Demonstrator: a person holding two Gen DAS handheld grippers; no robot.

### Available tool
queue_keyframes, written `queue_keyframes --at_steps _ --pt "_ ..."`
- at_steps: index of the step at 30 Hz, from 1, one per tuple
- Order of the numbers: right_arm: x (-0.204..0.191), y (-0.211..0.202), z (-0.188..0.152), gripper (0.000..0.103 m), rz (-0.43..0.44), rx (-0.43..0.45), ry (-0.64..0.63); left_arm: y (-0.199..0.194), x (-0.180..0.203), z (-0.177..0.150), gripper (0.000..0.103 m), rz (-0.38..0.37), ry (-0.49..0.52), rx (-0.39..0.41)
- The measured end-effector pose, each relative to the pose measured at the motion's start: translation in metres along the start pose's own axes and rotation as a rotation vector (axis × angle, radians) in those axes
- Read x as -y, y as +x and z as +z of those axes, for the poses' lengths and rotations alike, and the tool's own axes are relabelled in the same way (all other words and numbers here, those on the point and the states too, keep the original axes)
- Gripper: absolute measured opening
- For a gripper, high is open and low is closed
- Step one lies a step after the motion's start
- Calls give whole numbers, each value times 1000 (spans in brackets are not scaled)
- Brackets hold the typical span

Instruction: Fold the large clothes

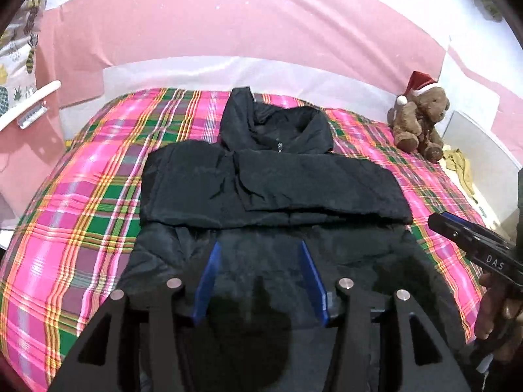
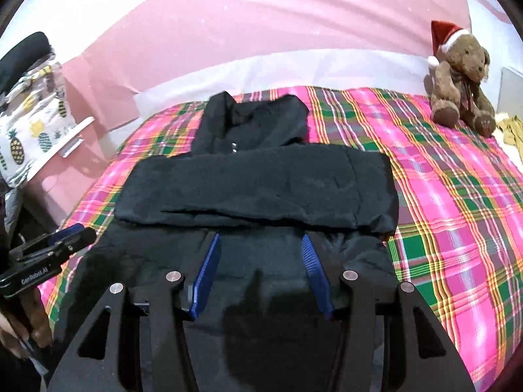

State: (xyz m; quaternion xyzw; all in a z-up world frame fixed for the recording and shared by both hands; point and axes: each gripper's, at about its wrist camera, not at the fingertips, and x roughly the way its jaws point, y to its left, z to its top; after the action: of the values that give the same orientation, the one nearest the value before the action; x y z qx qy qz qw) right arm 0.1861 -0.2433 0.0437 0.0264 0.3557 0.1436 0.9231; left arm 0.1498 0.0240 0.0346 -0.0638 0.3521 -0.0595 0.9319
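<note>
A black hooded jacket (image 1: 271, 183) lies flat on the plaid bedspread (image 1: 81, 196), hood toward the far wall. Both sleeves are folded across its chest in a band (image 2: 258, 189). My left gripper (image 1: 260, 245) hovers over the jacket's lower part, its blue pads (image 1: 207, 281) apart with nothing pinched between them. My right gripper (image 2: 260, 240) hangs over the same lower part, also open, its blue pads (image 2: 313, 268) clear of the fabric. Each gripper shows at the edge of the other's view: the right one (image 1: 457, 232) and the left one (image 2: 65, 238), each held by a hand.
A brown teddy bear (image 2: 461, 85) in a red Santa hat sits at the bed's far right corner, with a yellowish cloth (image 2: 510, 130) beside it. A pineapple-print cushion (image 2: 29, 130) stands left of the bed. A pink wall (image 1: 245, 23) runs behind.
</note>
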Motion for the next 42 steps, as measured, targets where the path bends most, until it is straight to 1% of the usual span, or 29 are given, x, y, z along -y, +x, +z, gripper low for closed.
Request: queue_keyframes --at_steps 4,9,13,18,21,24,27,33,38,42 --pt "-8 -15 6 52 5 25 -18 -15 3 7 56 -6 6 22" --pt "-11 -20 20 53 21 33 -16 -20 6 24 59 -7 31 42" --pt "-13 -17 36 54 29 40 -33 -13 6 45 59 -1 48 48" --pt "-14 -4 73 55 35 47 -48 3 6 79 62 4 86 63" --pt "-11 9 93 56 23 43 -50 17 5 102 64 13 116 76" --pt "-6 29 116 56 27 31 -55 38 2 124 65 5 119 77" --pt "3 61 140 56 36 8 -46 68 -5 144 65 14 112 60" --pt "19 131 168 56 15 -65 -44 150 -26 176 66 69 87 6" --pt "36 200 186 56 -26 -125 -44 220 -40 203 66 89 65 -41" --pt "59 255 206 56 -40 -146 -10 276 -46 219 66 86 40 -82"
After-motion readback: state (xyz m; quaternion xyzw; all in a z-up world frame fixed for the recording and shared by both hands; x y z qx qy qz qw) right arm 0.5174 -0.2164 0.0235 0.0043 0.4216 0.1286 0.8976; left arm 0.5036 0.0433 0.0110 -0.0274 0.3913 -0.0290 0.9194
